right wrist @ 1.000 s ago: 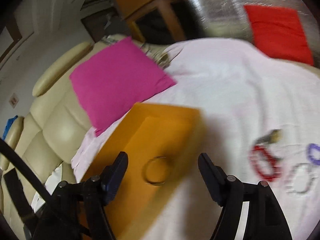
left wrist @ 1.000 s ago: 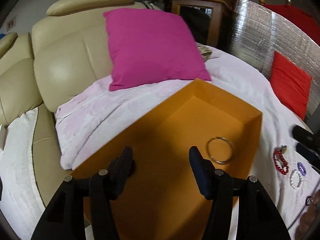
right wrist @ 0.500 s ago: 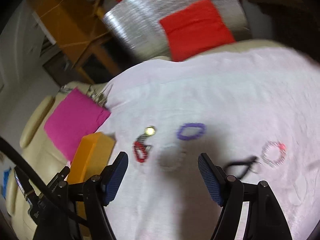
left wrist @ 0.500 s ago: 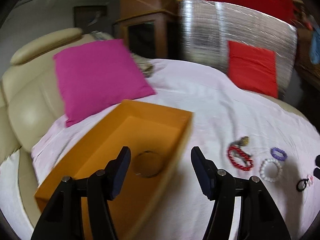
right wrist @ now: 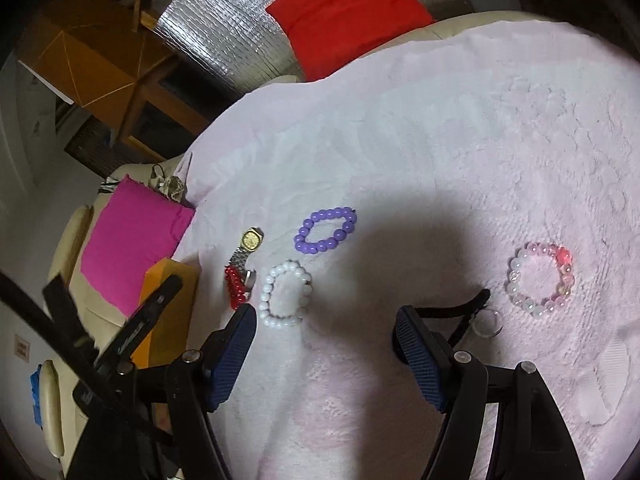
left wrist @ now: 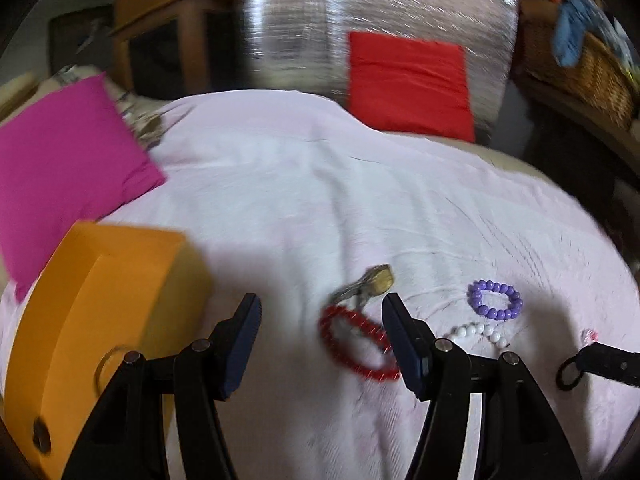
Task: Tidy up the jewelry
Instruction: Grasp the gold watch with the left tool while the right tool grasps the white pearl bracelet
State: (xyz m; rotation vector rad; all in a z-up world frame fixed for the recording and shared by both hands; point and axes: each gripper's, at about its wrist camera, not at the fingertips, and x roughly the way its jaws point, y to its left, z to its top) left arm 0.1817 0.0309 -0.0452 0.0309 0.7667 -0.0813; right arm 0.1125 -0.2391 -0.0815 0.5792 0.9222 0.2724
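Pink blanket [right wrist: 460, 128] covers sofa; bracelets [right wrist: 325, 230] and watch [right wrist: 249, 246] lie loose on it beside orange box [left wrist: 100, 300]. Left claw [left wrist: 320, 344] and right claw [right wrist: 324, 352] both spread, empty. Red cushion [left wrist: 408, 84] against foil panel [left wrist: 296, 20] behind.

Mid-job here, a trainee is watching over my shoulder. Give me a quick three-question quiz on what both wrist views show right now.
1. True or false: both claws are open and hold nothing.
2. Which bracelet lies nearest the wristwatch? A) red bracelet B) purple bracelet C) pale pink bracelet
3. Fill in: a metal ring already lies in the ____ box.

Key: 1 true: left claw and right claw are both open. 2 A. 3 orange.
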